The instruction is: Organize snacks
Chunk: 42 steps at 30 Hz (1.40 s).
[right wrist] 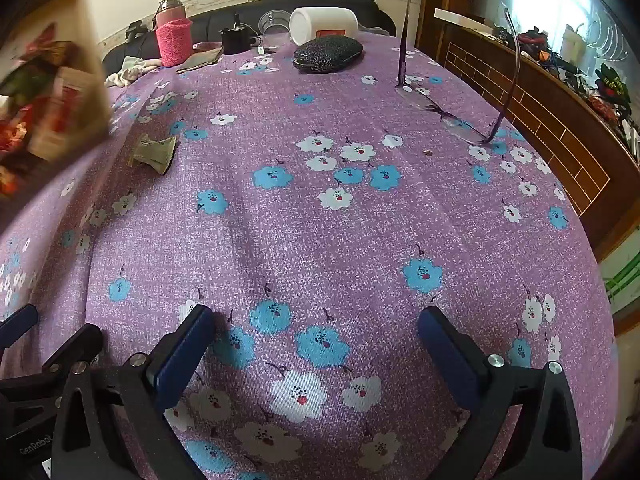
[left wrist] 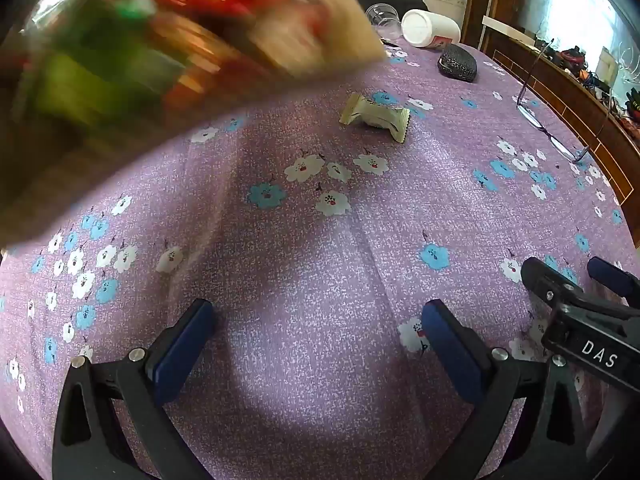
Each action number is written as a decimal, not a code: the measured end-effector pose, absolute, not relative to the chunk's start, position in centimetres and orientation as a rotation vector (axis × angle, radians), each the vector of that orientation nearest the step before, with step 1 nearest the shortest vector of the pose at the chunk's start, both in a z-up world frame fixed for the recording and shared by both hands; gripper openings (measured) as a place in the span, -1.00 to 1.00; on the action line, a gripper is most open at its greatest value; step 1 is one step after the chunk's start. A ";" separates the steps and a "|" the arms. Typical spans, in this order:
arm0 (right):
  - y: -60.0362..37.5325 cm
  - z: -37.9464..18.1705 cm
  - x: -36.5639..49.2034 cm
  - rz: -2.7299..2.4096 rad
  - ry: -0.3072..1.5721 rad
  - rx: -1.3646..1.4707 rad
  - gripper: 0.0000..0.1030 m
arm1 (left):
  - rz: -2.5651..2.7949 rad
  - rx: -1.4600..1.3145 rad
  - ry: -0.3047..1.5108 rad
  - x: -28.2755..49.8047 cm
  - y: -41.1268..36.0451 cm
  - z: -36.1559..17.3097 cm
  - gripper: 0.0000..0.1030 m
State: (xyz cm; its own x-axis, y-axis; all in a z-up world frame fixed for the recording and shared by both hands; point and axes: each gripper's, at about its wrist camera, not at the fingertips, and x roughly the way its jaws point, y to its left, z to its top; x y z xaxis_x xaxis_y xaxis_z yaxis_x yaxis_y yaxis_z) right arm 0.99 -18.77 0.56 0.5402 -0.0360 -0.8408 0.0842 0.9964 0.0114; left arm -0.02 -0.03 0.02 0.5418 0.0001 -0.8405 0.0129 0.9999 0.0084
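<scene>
Nearest, the left tool point(left wrist: 318, 344) and the right tool point(right wrist: 316, 344) both hang spread wide and empty over the purple flowered cloth on the counter point(right wrist: 328, 240), side by side. Farther out lies the small pale-green crimped snack wrapper point(left wrist: 376, 117), ahead of the left tool and slightly right, its long axis running across the view. It looks nearer the left tool. Beyond, upper left, a blurred container of red and green snacks point(left wrist: 160, 48) looms.

Matt woven floral tablecloth point(right wrist: 360, 232)
</scene>
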 end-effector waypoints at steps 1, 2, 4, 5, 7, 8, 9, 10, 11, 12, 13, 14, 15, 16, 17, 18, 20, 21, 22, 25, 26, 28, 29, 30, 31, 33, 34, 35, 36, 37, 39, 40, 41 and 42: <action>-18.8 0.6 1.0 -0.072 0.998 0.052 0.99 | -0.008 0.014 0.998 0.0 0.0 0.0 1.00; -18.8 0.6 1.0 -0.072 0.998 0.052 0.99 | -0.008 0.014 0.998 0.0 0.0 0.0 1.00; -18.8 0.6 1.0 -0.071 0.998 0.053 0.99 | -0.008 0.014 0.998 0.0 0.0 0.0 1.00; -18.8 0.6 1.0 -0.071 0.998 0.053 0.99 | -0.008 0.014 0.998 0.0 0.0 0.0 1.00; -18.7 0.6 1.0 -0.072 0.998 0.052 0.99 | -0.008 0.014 0.998 0.0 0.0 0.0 1.00; -18.7 0.6 1.0 -0.071 0.998 0.053 0.99 | -0.009 0.014 0.998 0.0 0.0 0.0 1.00; -18.7 0.6 1.0 -0.071 0.997 0.053 0.99 | -0.009 0.014 0.999 0.0 0.0 0.0 1.00; -18.7 0.6 1.0 -0.072 0.998 0.053 0.99 | -0.009 0.014 0.999 0.0 0.0 0.0 1.00; -18.7 0.6 1.0 -0.071 0.998 0.053 0.99 | -0.009 0.014 0.998 0.0 0.0 0.0 1.00; -18.7 0.6 1.0 -0.072 0.998 0.053 0.99 | -0.009 0.014 0.998 0.0 0.0 0.1 1.00; -18.7 0.6 1.0 -0.071 0.998 0.053 0.99 | -0.009 0.014 0.998 0.0 0.0 0.1 1.00; -18.7 0.6 1.0 -0.071 0.998 0.053 0.99 | -0.009 0.014 0.998 0.0 0.0 0.1 1.00; -19.0 0.5 1.0 -0.071 0.998 0.053 0.99 | -0.009 0.014 0.998 0.0 0.1 0.2 1.00; -19.0 0.5 1.0 -0.071 0.998 0.053 0.99 | -0.009 0.014 0.998 0.0 0.1 0.2 1.00; -19.0 0.5 1.0 -0.071 0.998 0.053 0.99 | -0.009 0.014 0.998 0.0 0.1 0.2 1.00; -19.0 0.5 1.0 -0.071 0.998 0.053 0.99 | -0.009 0.014 0.998 -0.1 0.1 0.2 1.00; -19.0 0.5 1.0 -0.071 0.998 0.053 0.99 | -0.009 0.014 0.998 0.0 0.0 -0.1 1.00; -18.9 0.6 1.0 -0.072 0.998 0.053 0.99 | -0.009 0.014 0.998 0.0 0.0 -0.1 1.00; -18.8 0.6 1.0 -0.072 0.998 0.053 0.99 | -0.007 0.017 0.997 -0.1 0.1 0.0 1.00; -18.9 0.6 1.1 -0.072 0.999 0.053 0.99 | -0.008 0.014 0.998 -0.1 0.2 0.0 1.00; -18.9 0.6 1.1 -0.072 0.999 0.053 0.99 | -0.008 0.014 0.998 -0.1 0.3 0.0 1.00; -18.8 0.6 1.0 -0.071 0.998 0.053 0.99 | -0.009 0.014 0.998 -0.1 0.4 0.0 1.00; -18.8 0.6 1.0 -0.071 0.998 0.053 0.99 | -0.008 0.015 0.998 -0.1 0.4 0.0 1.00; -18.8 0.6 1.0 -0.072 0.998 0.053 0.99 | -0.008 0.015 0.998 -0.1 0.5 0.0 1.00; -18.8 0.6 1.0 -0.072 0.998 0.053 0.99 | -0.009 0.014 0.998 -0.1 0.4 0.0 1.00; -18.8 0.6 1.0 -0.071 0.998 0.053 0.99 | -0.009 0.015 0.998 -0.1 0.4 0.0 1.00; -18.8 0.6 1.0 -0.072 0.998 0.053 0.99 | -0.009 0.014 0.998 -0.1 0.5 0.0 1.00; -18.8 0.6 1.0 -0.071 0.998 0.053 0.99 | -0.009 0.014 0.998 -0.3 0.6 -0.1 1.00; -18.9 0.6 1.0 -0.071 0.998 0.053 0.99 | -0.009 0.014 0.998 -0.3 0.6 -0.1 1.00; -18.9 0.6 1.0 -0.071 0.998 0.053 0.99 | -0.009 0.014 0.998 -0.3 0.6 -0.1 1.00; -18.9 0.6 1.1 -0.071 0.999 0.053 0.99 | -0.008 0.014 0.998 -0.3 0.6 -0.1 1.00; -18.9 0.6 1.1 -0.071 0.999 0.053 0.99 | -0.009 0.014 0.998 -0.3 0.6 -0.1 1.00; -18.9 0.6 1.1 -0.071 0.999 0.053 0.99 | -0.009 0.014 0.998 -0.3 0.6 -0.1 1.00; -18.9 0.6 1.1 -0.071 0.999 0.053 0.99 | -0.008 0.014 0.998 -0.3 0.6 -0.1 1.00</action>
State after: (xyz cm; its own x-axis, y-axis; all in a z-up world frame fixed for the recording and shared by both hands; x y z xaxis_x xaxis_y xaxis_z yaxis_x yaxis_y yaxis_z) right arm 1.05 -18.86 0.58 0.5394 -0.0358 -0.8413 0.0843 0.9964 0.0116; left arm -0.25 0.56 -0.09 0.5421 -0.0005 -0.8403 0.0137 0.9999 0.0082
